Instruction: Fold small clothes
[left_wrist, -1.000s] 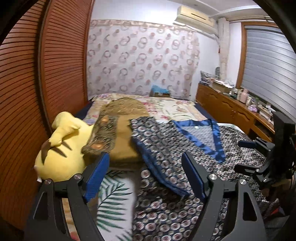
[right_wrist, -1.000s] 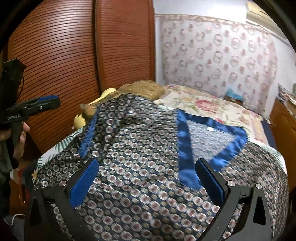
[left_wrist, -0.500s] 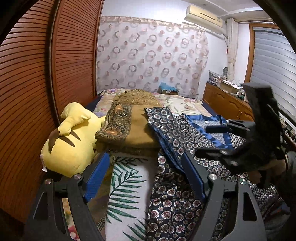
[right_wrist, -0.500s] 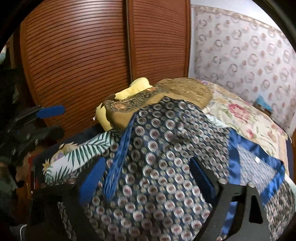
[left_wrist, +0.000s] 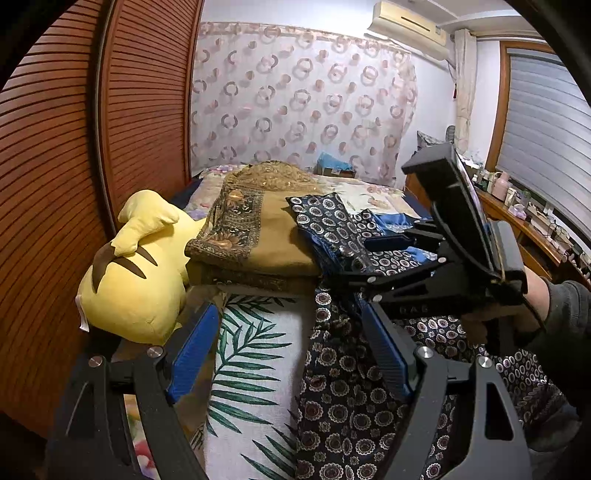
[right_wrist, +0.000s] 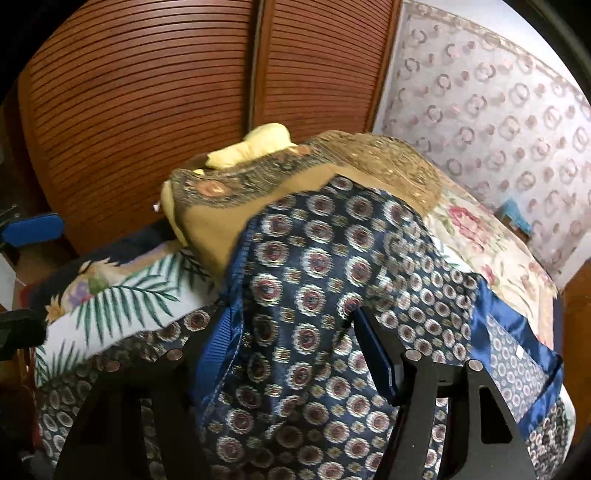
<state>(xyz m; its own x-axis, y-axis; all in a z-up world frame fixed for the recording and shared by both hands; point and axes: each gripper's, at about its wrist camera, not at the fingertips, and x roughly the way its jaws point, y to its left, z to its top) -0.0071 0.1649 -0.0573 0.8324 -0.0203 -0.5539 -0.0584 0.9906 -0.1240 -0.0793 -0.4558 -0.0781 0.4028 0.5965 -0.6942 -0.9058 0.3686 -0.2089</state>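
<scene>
Both our grippers differ: the right gripper has swung leftward, jaws closing around the patterned garment's blue-trimmed edge for folding, while the left gripper's jaws stay apart, empty.

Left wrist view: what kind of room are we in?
Most likely a home bedroom. A bed with a palm-leaf sheet carries a yellow plush toy and folded cloth; louvred wooden wardrobe doors stand beside it, and a wall air conditioner hangs above a patterned curtain.
</scene>
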